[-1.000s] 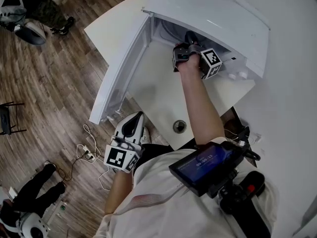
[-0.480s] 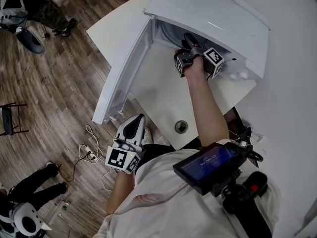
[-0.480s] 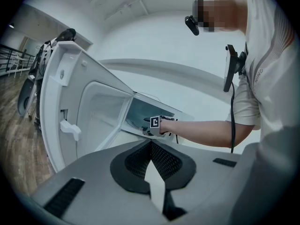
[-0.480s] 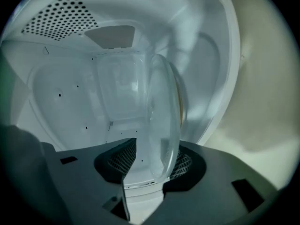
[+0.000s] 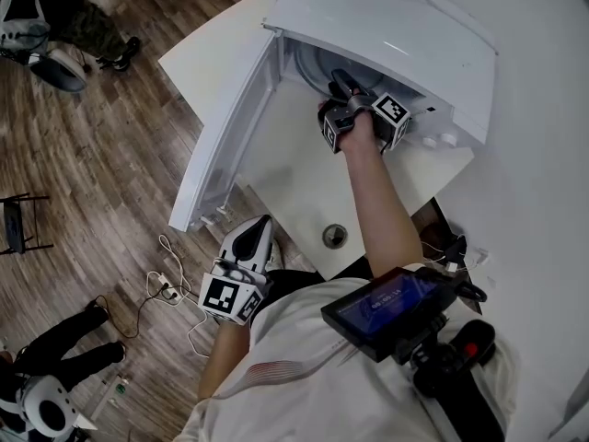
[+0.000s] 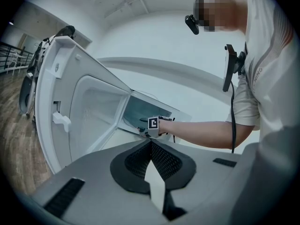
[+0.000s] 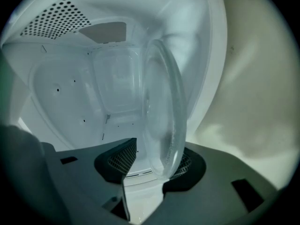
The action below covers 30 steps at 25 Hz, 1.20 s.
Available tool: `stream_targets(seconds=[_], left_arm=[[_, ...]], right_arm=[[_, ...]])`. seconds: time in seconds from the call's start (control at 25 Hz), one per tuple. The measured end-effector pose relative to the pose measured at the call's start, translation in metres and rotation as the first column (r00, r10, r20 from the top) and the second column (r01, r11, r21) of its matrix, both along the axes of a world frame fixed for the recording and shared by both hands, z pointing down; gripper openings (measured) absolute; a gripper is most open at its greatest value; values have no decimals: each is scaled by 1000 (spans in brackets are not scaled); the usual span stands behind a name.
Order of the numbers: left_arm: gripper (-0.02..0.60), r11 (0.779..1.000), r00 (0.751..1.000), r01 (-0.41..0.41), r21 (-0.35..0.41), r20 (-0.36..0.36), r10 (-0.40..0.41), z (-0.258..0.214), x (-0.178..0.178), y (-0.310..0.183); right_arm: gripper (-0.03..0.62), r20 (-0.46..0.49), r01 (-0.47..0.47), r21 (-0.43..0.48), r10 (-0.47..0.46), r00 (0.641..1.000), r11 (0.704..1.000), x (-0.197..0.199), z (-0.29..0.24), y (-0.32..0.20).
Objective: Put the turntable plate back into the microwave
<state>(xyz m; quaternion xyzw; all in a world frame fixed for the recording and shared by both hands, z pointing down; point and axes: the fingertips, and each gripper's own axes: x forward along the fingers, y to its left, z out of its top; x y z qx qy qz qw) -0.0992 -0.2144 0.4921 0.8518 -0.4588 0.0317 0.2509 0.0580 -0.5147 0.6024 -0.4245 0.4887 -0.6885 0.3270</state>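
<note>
Two right gripper fingers just opening, turntable plate between them

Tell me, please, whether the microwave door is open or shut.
Open: the door stands swung wide, leaving the cavity exposed.

Support: white flat table top. On it, far right, stands a white box-shaped microwave oven, its white door swung open to the left. Close to the table's near edge is a small round metal-rimmed grommet.

Below: brown wood-plank floor. On it, near left, lie a white power strip and loose white cables. At the left edge stands a black-framed stand.
</note>
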Motion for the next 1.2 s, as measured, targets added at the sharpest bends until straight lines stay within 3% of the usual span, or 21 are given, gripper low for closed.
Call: stream_targets(seconds=[0.16,0.44,0.84,1.2], left_arm=[[11,1000,1000,0,-8,-1,0,3,-2,3],[11,1000,1000,-4,-7,-5,4,2,-1,2],[11,1000,1000,-10,-5,-4,10,4,-1,3],[11,1000,1000,-22,-5,-4,22,4,-1,10]], right_arm=[[163,14,67,-12,-67,998,998,-8,3,4],[163,34,106,-25,-105,994,994,-19,10,9],[163,-5,179,-12,-179,984,984,-23,19,14],[163,-70,284,87,-279,958,955,-34,15,45]])
